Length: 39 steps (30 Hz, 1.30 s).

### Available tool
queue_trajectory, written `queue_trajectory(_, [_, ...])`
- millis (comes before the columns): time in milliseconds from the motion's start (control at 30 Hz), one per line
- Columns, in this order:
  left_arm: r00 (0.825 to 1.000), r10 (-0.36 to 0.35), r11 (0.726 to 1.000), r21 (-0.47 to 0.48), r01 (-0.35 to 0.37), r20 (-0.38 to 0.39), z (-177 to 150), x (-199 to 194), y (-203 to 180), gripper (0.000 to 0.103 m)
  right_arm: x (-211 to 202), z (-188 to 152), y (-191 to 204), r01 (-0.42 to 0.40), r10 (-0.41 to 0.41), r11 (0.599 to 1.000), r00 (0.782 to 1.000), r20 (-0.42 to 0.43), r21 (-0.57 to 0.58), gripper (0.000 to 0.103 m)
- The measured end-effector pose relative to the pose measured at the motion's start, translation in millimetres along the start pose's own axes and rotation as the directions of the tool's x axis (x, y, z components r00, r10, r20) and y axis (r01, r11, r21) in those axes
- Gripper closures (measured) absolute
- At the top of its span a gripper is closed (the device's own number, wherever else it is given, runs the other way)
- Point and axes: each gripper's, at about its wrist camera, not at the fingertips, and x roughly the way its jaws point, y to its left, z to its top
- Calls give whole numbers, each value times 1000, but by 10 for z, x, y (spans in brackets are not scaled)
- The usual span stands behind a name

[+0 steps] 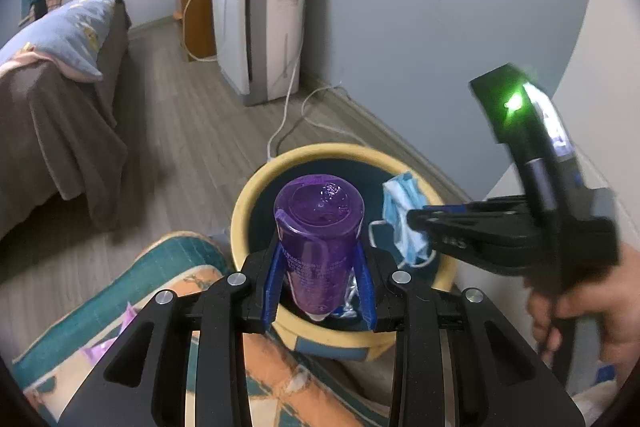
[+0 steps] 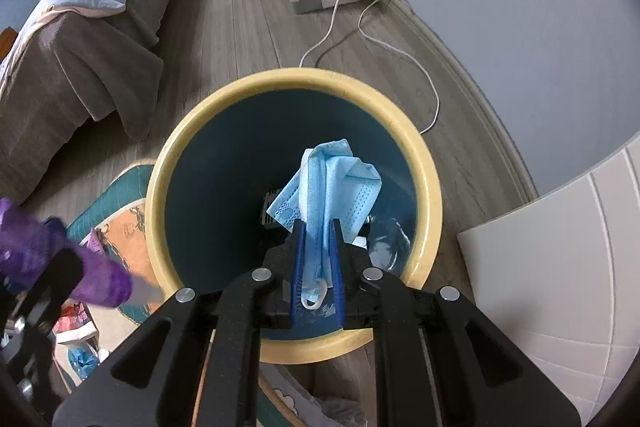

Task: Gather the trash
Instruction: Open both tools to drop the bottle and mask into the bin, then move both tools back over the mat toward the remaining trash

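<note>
Both rigs look alike up close: the left hand-held gripper (image 1: 324,291) is a matte black frame with long slotted arms, four round silver screw heads across its linkage, and two ribbed blue fingers (image 1: 275,291). The right hand-held gripper (image 2: 318,275) matches it, blue fingers (image 2: 298,267) and silver screws too. Its black body carries a glowing green light, with a bare hand (image 1: 576,311) on the grip.
</note>
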Motion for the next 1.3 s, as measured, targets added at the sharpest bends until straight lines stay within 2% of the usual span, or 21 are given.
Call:
queue_trajectory(133, [1000, 23, 1000, -2, -23, -17, -8, 94, 43, 65, 29, 11, 20, -4, 4, 1000, 1000, -8, -13, 89])
queue_trajectory(167, [1000, 25, 1000, -10, -25, -13, -9, 83, 67, 59, 33, 17, 21, -6, 6, 1000, 1000, -9, -14, 88])
queue_trajectory(267, [998, 56, 998, -36, -56, 3, -16, 18, 159, 31, 31, 19, 15, -4, 4, 1000, 1000, -7, -11, 78])
queue_trajectory(333, [998, 63, 995, -73, -62, 11, -35, -54, 244, 22, 11, 19, 23, -4, 4, 1000, 1000, -1, -10, 73])
queue_trajectory(400, [997, 78, 993, -93, -77, 12, -53, -107, 302, 10, -20, 20, 47, -5, 6, 1000, 1000, 8, -17, 62])
queue_trajectory(433, [996, 92, 991, -103, -90, 15, -82, -162, 340, 8, -39, 20, 60, -2, 2, 1000, 1000, 14, -23, 59])
queue_trajectory(500, [994, 109, 988, -114, -106, 22, -140, -278, 396, 7, -72, 37, 84, 3, -2, 1000, 1000, 28, -30, 42])
queue_trajectory(533, [992, 126, 985, -122, -122, 25, -192, -377, 443, 7, -103, 40, 110, 2, -1, 999, 999, 38, -34, 38])
queue_trajectory(600, [988, 151, 980, -134, -146, 27, -260, -507, 511, 6, -176, 44, 188, -1, 3, 999, 998, 61, -47, 18])
queue_trajectory(667, [982, 187, 971, -159, -181, 27, -376, -708, 635, 5, -270, 36, 316, -3, 11, 997, 996, 91, -81, 12])
queue_trajectory(733, [976, 219, 960, -182, -214, 9, -480, -872, 762, 5, -346, 26, 456, -11, 24, 993, 993, 111, -121, 9])
queue_trajectory(800, [962, 271, 945, -189, -267, -5, -591, -1054, 873, 5, -424, 0, 616, -23, 43, 988, 991, 128, -155, 6])
queue_trajectory(933, [924, 381, 904, -198, -379, -30, -834, -1446, 1152, 5, -580, -83, 1013, -59, 97, 970, 983, 155, -236, 6])
queue_trajectory(1133, [891, 447, 857, -246, -452, -80, -1206, -1852, 1544, 5, -700, -263, 1649, -77, 137, 935, 979, 150, -347, 6])
queue_trajectory(1300, [868, 483, 825, -274, -494, -113, -1544, -1981, 1770, 5, -702, -450, 2127, -101, 156, 915, 981, 112, -390, 6])
